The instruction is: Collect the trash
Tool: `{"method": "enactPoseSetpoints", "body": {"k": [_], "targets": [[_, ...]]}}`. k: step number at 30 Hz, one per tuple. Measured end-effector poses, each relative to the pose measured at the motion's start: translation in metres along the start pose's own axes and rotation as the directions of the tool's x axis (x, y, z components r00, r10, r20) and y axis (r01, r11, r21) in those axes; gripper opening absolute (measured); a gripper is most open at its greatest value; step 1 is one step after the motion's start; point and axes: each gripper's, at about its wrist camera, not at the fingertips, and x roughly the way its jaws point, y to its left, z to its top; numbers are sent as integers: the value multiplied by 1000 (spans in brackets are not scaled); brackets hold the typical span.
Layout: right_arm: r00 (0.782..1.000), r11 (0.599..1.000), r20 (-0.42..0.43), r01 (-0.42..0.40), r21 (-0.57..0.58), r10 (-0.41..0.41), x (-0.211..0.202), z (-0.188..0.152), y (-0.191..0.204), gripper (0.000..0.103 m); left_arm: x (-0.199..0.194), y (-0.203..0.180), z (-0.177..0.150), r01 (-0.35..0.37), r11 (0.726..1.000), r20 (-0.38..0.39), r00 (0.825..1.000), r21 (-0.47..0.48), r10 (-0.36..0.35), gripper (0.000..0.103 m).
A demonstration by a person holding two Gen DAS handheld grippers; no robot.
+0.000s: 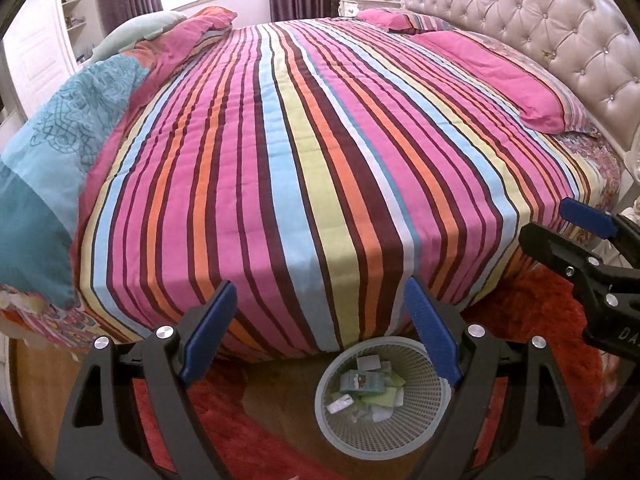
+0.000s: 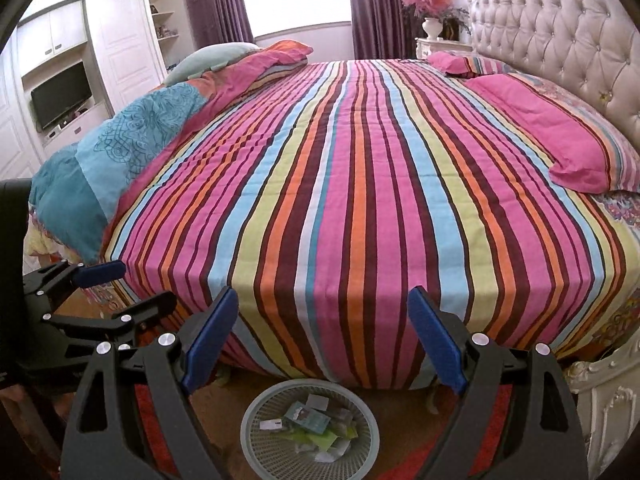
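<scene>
A grey mesh wastebasket (image 1: 340,432) stands on the floor at the foot of the bed; it also shows in the right wrist view (image 2: 256,448). Inside lie several pieces of trash (image 1: 368,388): teal and green wrappers and white paper scraps (image 2: 312,424). My left gripper (image 1: 320,328) is open and empty, held above the basket near the bed edge. My right gripper (image 2: 322,338) is open and empty, also above the basket. The right gripper shows at the right edge of the left wrist view (image 1: 592,256), and the left one at the left of the right wrist view (image 2: 92,300).
A bed with a striped quilt (image 1: 304,152) fills the view, with pink pillows (image 1: 516,80), a tufted headboard (image 1: 540,12) and a folded blue blanket (image 1: 60,140). Red rug (image 1: 248,432) under the basket. White wardrobe and TV (image 2: 60,92) at far left; nightstand with vase (image 2: 434,28).
</scene>
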Motion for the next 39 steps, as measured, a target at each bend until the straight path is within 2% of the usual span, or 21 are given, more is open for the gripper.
{"method": "enactPoseSetpoints", "body": {"k": [12,39], "targets": [[999,1000,-38,8,-6,-8,7,-2,0,82,-2,1,5,8,1000,3,1000,-1,-8,83],[1000,1000,-18,4,-17,-4,0,6,4,82,-4,-1,12,8,1000,6,1000,13,-8,83]]}}
